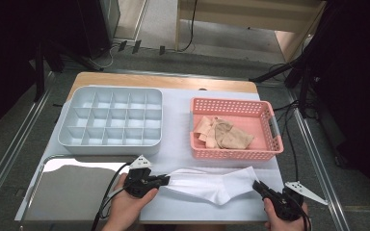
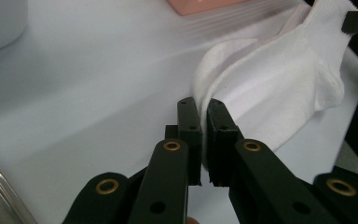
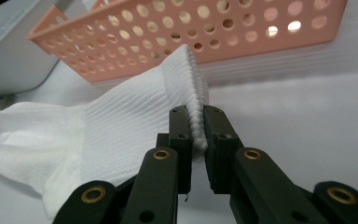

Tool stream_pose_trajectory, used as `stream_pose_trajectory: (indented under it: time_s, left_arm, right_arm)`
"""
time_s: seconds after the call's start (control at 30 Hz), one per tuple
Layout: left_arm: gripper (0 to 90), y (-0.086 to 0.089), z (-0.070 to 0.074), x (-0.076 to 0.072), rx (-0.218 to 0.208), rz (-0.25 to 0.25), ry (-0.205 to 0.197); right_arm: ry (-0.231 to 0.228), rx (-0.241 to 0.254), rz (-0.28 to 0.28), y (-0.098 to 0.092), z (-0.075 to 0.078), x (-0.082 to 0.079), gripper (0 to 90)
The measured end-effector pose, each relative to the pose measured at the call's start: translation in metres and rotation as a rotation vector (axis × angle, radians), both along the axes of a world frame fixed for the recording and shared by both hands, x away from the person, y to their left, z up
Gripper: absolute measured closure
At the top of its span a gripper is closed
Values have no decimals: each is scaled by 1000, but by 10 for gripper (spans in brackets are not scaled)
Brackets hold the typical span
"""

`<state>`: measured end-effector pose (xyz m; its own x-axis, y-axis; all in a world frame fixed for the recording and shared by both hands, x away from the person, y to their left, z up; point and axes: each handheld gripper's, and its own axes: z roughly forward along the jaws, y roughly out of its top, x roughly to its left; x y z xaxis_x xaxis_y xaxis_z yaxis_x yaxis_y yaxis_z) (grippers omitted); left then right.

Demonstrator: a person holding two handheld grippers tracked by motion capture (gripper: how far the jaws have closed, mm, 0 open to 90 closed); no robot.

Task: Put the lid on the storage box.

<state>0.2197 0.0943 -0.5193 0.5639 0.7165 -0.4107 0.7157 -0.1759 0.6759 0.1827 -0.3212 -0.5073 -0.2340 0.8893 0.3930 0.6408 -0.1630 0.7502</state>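
Left gripper (image 2: 204, 135): pressed together on the toe-end edge of the white sock (image 2: 279, 88), fabric pinched between the pads. Right gripper (image 3: 196, 140): pressed together on the ribbed cuff of the sock (image 3: 135, 116), cuff edge standing upright between the pads.

Seen from the left gripper view alone: sock bunched into a fold just past the pads, heel bulge beyond, the other gripper's black tip at the far cuff. Seen from the right gripper view alone: rib texture of the cuff, holed wall of the pink basket (image 3: 205, 32) just behind the sock.

Seen from the high view alone: whole layout. Sock (image 1: 212, 185) stretched between left gripper (image 1: 166, 180) and right gripper (image 1: 257, 185), lying just in front of the basket (image 1: 231, 151). Beige socks (image 1: 224, 134) inside the basket. Grey divided tray (image 1: 112, 120) left of the basket, apart from it. Metal sheet (image 1: 72, 192) left of the sock.

Left hand (image 1: 127, 204) low, pointing across toward the right. Right hand (image 1: 284, 211) at the near edge, pointing up-left.
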Motion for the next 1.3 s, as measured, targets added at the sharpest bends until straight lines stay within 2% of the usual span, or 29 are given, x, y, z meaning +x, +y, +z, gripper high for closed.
stream_pose_trajectory:
  time_s: [0.03,0.1,0.17,0.2,0.23,0.33,0.4,0.47,0.53,0.6,0.67,0.73,0.8,0.83,0.93,0.97,1.07,1.13,1.17,1.23,1.3]
  left_arm:
    - [873,-1,-1,0,24,-1,-7]
    - [867,-3,-2,-1,41,3,-19]
    - [844,-4,-2,-2,47,8,-36]
    - [803,-3,-2,-2,42,18,-42]
    - [744,-2,-1,-2,42,32,-49]
    - [580,1,1,-2,27,97,-75]
    - [564,3,5,-5,9,113,-102]
    - [605,2,8,-6,-2,104,-118]
    - [627,-1,5,-5,10,87,-105]
    - [659,-4,1,-4,29,73,-88]
    - [743,-9,-2,-4,47,56,-76]
    - [848,-11,-3,-4,55,35,-76]
    - [868,-12,-2,-4,57,37,-82]
    - [873,-12,-1,-3,60,36,-86]
    - [876,-9,0,-1,61,51,-100]
    - [878,-8,0,-1,60,53,-103]
    - [879,-7,-3,1,57,54,-101]
    - [874,-9,-3,-1,52,40,-105]
    - [865,-9,-3,-1,52,36,-111]
    - [854,-10,-2,-2,49,46,-117]
    - [855,-9,-2,-2,46,46,-115]
  right_arm:
    - [9,-16,4,2,-6,5,824]
    - [10,-35,6,4,-9,7,806]
    - [0,-51,-5,6,-13,8,723]
    - [-22,-47,-18,6,-14,8,681]
    - [-49,-37,-39,6,-13,6,678]
    - [-131,-27,-89,11,-4,-4,721]
    - [-158,-36,-77,20,-1,-8,768]
    - [-165,-38,-28,37,0,-12,820]
    - [-155,-35,34,54,-1,-13,834]
    - [-141,-40,121,76,-4,-14,837]
    - [-127,-38,185,93,-7,-13,836]
    - [-123,-68,240,111,-11,-12,833]
    - [-101,-85,280,124,-16,-11,826]
    - [-65,-112,320,132,-23,-8,826]
    - [-43,-141,337,133,-29,-8,841]
    - [-46,-135,334,132,-30,-9,847]
    - [-37,-179,308,124,-27,-13,877]
    - [-8,-142,299,115,-26,-14,867]
    - [-9,-125,294,113,-24,-14,861]
    - [-36,-104,282,112,-20,-15,861]
    - [-58,-102,281,117,-17,-13,861]
